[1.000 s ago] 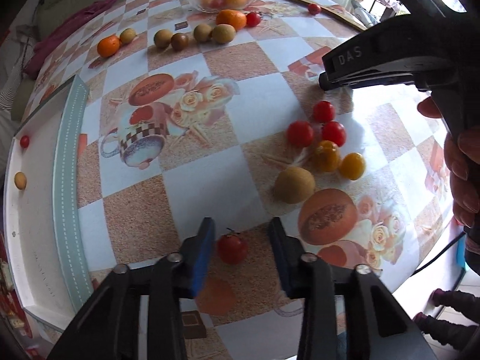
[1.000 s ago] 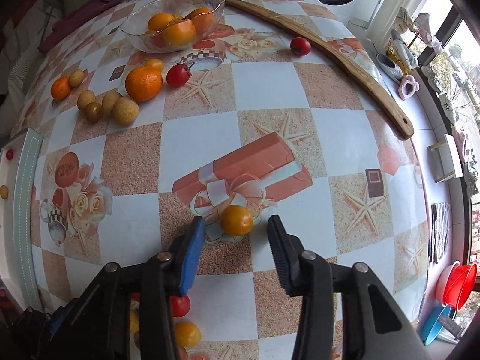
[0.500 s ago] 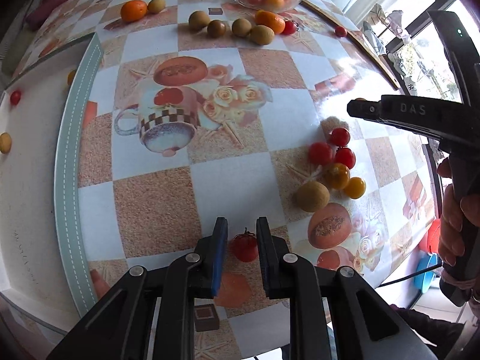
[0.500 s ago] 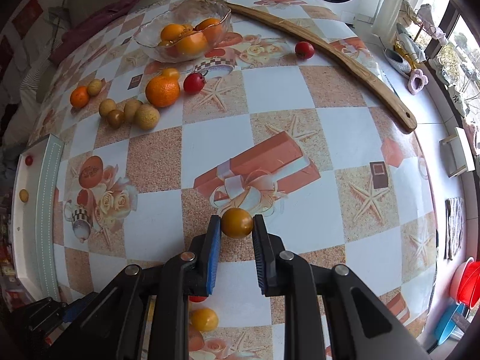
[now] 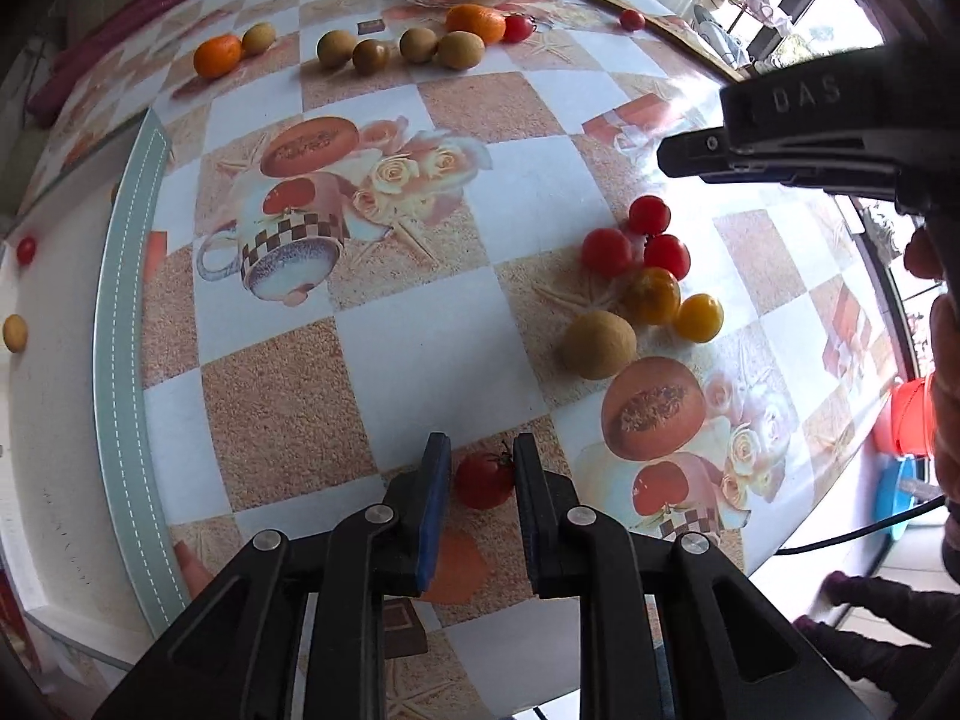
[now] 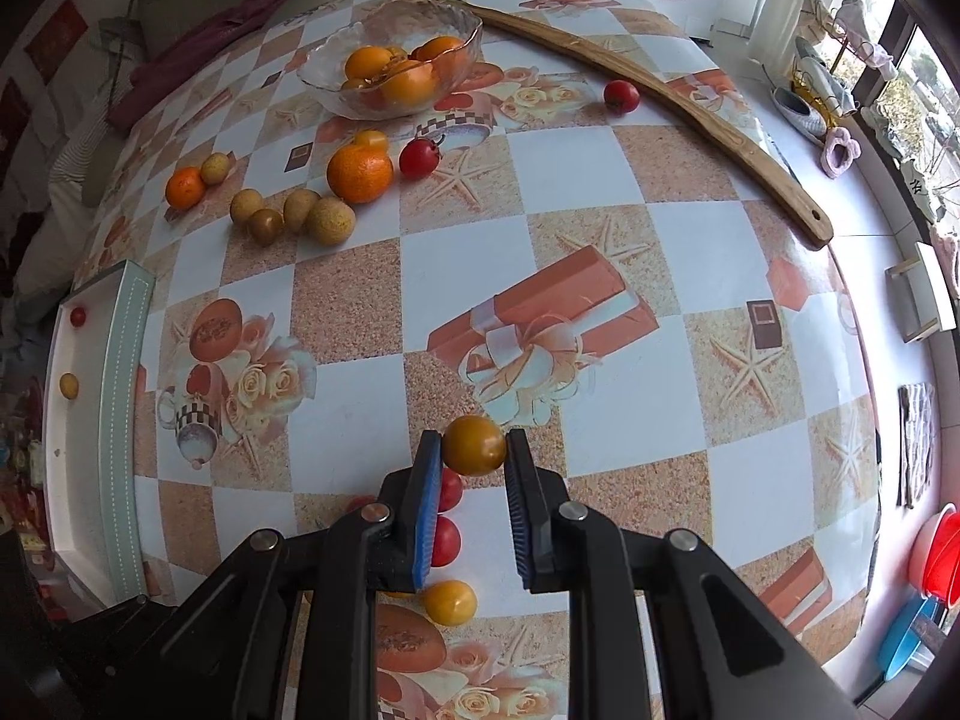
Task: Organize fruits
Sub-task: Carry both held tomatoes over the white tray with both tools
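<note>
Left wrist view: the left tool (image 5: 478, 480) sits low over the near edge of the desk (image 5: 420, 354), its fingers pointing across the checked cloth, and pinches a small red tomato (image 5: 483, 481); the right pad touches it, while a thin gap shows at the blue left pad. Further right lies a cluster of red and yellow tomatoes (image 5: 651, 264) beside a tan round fruit (image 5: 599, 344). The right tool's black body (image 5: 798, 138) reaches in from the right edge, with the person's hand (image 5: 942, 312) wrapped around its grip.

Right wrist view: the right tool (image 6: 474, 450) is held above the desk, angled toward the far side, its jaws pressed on a yellow-brown tomato (image 6: 474, 445) lifted over the cloth. Far ahead stands a glass bowl (image 6: 336, 93) holding oranges; a loose orange (image 6: 359, 174) and a red tomato (image 6: 419, 158) lie near it. A white tray (image 6: 123, 360) borders the left.
</note>
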`<state>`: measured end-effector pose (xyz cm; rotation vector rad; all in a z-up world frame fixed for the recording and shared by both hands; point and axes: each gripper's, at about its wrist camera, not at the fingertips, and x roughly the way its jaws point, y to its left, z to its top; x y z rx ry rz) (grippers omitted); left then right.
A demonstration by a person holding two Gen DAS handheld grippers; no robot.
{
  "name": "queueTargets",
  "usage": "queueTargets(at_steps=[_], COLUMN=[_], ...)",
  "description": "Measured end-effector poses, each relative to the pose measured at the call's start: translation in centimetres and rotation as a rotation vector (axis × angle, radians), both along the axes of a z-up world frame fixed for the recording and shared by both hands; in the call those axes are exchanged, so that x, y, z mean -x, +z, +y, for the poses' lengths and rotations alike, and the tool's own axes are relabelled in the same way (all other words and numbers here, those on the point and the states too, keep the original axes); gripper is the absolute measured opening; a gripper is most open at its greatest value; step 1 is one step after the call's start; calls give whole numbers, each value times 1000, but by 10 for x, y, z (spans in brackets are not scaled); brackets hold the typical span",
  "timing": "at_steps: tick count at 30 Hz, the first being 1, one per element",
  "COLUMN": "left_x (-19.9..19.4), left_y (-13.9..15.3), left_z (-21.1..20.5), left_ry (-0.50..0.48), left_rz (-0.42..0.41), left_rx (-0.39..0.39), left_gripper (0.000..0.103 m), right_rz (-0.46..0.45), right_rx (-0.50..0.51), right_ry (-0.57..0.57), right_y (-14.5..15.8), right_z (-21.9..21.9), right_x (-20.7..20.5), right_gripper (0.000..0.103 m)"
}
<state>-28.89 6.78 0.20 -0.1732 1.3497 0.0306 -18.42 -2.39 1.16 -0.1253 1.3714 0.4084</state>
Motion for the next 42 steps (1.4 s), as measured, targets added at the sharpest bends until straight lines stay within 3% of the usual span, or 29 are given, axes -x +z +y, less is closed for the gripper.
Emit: queueTargets(at_steps=[2,6,10,25,34,42], left_x=[3,10,13,0,9,33], left_y=[0,-2,1,40,57,55], left_z=[0,11,28,85,146,211], left_ry=[6,68,120,201,320,438], left_rz=[-3,8,14,-92,-145,-146], left_rx=[-1,105,143,122,67,-17], left_gripper=[22,21,21,21,21,21], right_rz=[2,5,4,-3,-14,-1], right_rx=[-2,-7,-18,-42,-72,-117], right_ry=[2,6,7,80,196,298], right_y=[1,4,8,22,31,35], right_z=[-1,-1,-1,41,105,174], right_x=[1,4,4,6,15,31], right_gripper=[23,23,23,23,23,23])
